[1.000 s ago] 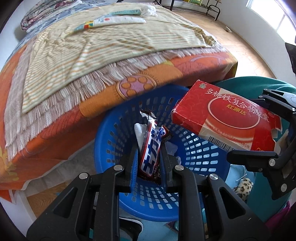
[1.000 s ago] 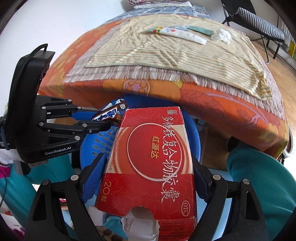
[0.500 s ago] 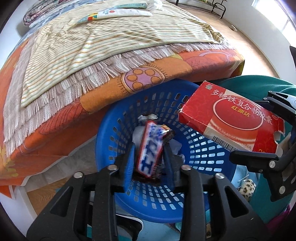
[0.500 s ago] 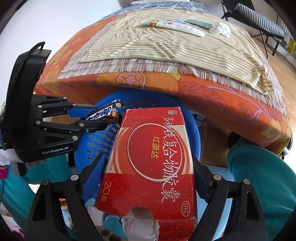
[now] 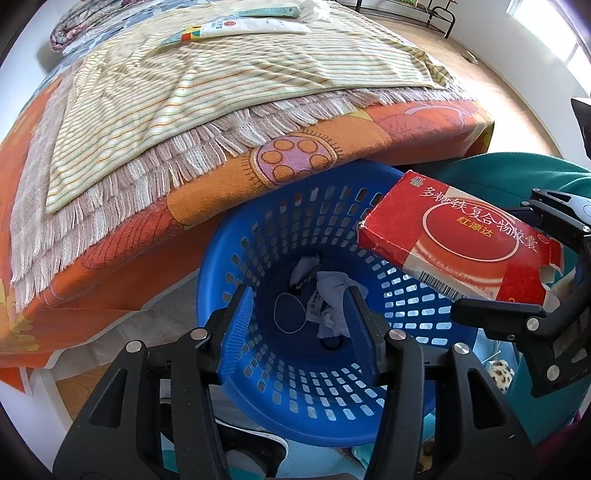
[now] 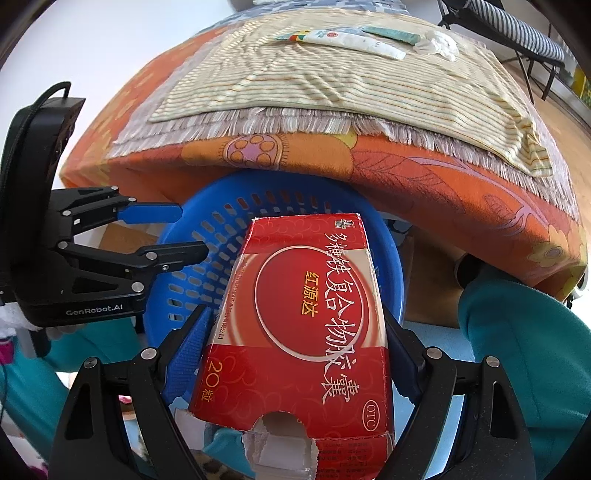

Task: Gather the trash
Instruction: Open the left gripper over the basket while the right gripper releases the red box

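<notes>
My left gripper (image 5: pixel 297 321) hangs over the blue slotted basket (image 5: pixel 221 266), jaws opening with nothing between them. Crumpled white paper (image 5: pixel 332 291) lies at the basket's bottom. From the right wrist view the left gripper (image 6: pixel 188 232) is above the basket's (image 6: pixel 393 258) left rim. My right gripper (image 6: pixel 293 319) is shut on a torn red medicine box (image 6: pixel 306 314), held over the basket's near side. The same box (image 5: pixel 461 243) sits above the basket's right rim in the left wrist view. A white tube (image 6: pixel 343 40), a teal packet (image 6: pixel 391 33) and a crumpled tissue (image 6: pixel 439 44) lie on the bed.
The bed's orange cover (image 5: pixel 207 199) overhangs the basket's far rim, with a striped fringed blanket (image 5: pixel 207 85) on top. A person's teal-clad legs (image 6: pixel 517 354) flank the basket. A black folding chair (image 6: pixel 517 26) stands on wooden floor beyond the bed.
The left jaws have spread apart and the blue-and-white snack wrapper they held has dropped out of them into the basket. The right gripper still holds the red box in the same place.
</notes>
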